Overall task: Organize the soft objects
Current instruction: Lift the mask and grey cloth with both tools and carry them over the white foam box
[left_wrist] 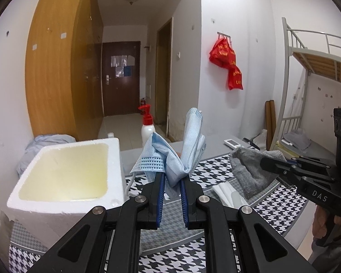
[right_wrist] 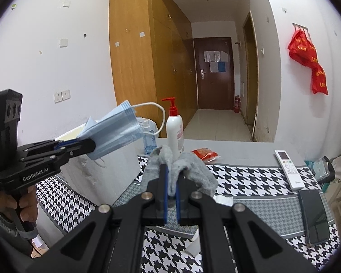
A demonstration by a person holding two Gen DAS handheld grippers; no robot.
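While both grippers are hovering above the houndstooth cloth point(right_wrist: 250, 177), the left gripper point(left_wrist: 172, 179) is pinching a blue face mask point(left_wrist: 170, 154) between nearly closed fingers, just right of the foam box point(left_wrist: 63, 175) rim. Right gripper point(right_wrist: 171, 179) is clamping a grey towel point(right_wrist: 193, 170), lifted clear of the table, with a pump bottle point(right_wrist: 175, 132) behind and a remote point(right_wrist: 288, 168) and phone point(right_wrist: 313, 216) lying rightward near the table edge.

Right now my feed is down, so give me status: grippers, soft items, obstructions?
Left gripper shut on blue face masks, beside foam box. Right gripper shut on grey cloth, above table. Pump bottle stands beyond; box opening unobstructed.
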